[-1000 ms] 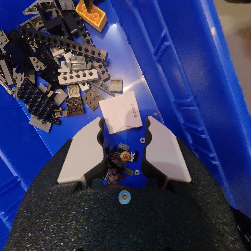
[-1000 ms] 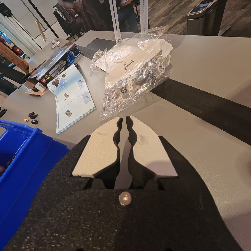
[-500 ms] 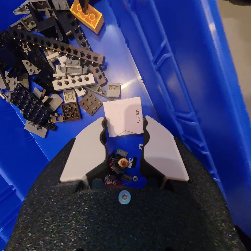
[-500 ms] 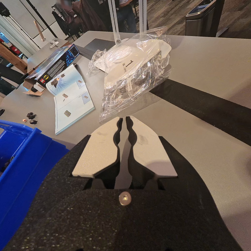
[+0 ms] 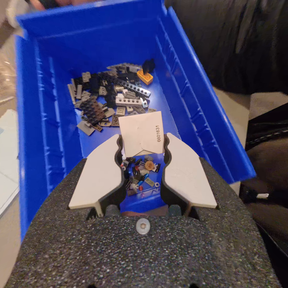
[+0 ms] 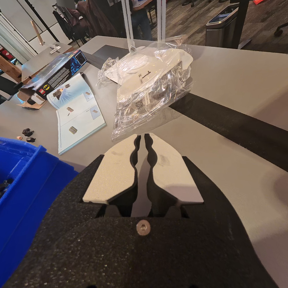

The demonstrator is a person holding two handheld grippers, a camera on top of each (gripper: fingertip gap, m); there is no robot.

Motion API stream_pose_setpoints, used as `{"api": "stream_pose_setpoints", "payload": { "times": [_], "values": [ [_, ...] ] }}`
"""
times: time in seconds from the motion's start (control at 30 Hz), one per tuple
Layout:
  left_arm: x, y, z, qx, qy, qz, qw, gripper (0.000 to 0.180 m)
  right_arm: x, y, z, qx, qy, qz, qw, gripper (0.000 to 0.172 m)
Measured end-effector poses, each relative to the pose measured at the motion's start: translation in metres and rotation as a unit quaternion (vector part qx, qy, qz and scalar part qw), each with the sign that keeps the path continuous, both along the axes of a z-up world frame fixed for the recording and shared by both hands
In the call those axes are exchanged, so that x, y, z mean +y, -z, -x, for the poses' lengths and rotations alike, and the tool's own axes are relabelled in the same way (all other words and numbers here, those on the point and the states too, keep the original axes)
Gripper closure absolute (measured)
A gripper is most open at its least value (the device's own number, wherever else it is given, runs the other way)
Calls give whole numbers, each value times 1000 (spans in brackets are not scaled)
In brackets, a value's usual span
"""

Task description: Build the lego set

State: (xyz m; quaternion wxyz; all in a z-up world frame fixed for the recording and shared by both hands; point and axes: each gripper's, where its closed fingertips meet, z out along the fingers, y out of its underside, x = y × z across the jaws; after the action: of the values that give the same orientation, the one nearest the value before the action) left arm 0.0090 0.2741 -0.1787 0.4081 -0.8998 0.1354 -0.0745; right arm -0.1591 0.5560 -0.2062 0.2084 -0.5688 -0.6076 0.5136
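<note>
Left claw (image 5: 142,141) pinches the white packet (image 5: 141,134) by its edges over the bin (image 5: 99,35), so it might buckle and drop onto the bricks (image 5: 109,96) at 11 o'clock, while right claw (image 6: 142,137), nearly closed, clips just the bag's (image 6: 149,93) corner, which could slide free.

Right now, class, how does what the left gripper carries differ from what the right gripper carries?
The left gripper clamps a small white paper packet, opaque and flat, above the blue bin. The right gripper pinches a clear plastic bag, crinkled, see-through and larger, over the grey table. Both are packaging held at one edge.
</note>
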Motion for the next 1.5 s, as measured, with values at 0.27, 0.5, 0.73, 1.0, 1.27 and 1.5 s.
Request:
{"api": "stream_pose_setpoints", "payload": {
  "times": [0.27, 0.5, 0.73, 1.0, 1.27, 1.5],
  "values": [
    [-85, -21, 43, -75, -76, -88, 990, 129, 5, -40, -24, -19, 35, -44, 998, 162],
    [-153, 27, 90, -114, -156, -45, 980, 129, -24, -67, -78, -85, 47, -174, 980, 148],
    [-173, 58, 116, -66, -167, 9, 984, 129, -82, -80, -110, -133, 43, -242, 960, 145],
    [-178, 70, 122, -40, -172, 22, 984, 129, -85, -14, -156, -327, 40, -395, 858, 127],
    [-182, 74, 120, -27, -179, 30, 983, 129, -72, 7, -176, -379, 43, -412, 828, 138],
    [-182, 76, 117, -16, -180, 36, 983, 129, -52, 6, -184, -386, 42, -415, 823, 139]
  ]
}}
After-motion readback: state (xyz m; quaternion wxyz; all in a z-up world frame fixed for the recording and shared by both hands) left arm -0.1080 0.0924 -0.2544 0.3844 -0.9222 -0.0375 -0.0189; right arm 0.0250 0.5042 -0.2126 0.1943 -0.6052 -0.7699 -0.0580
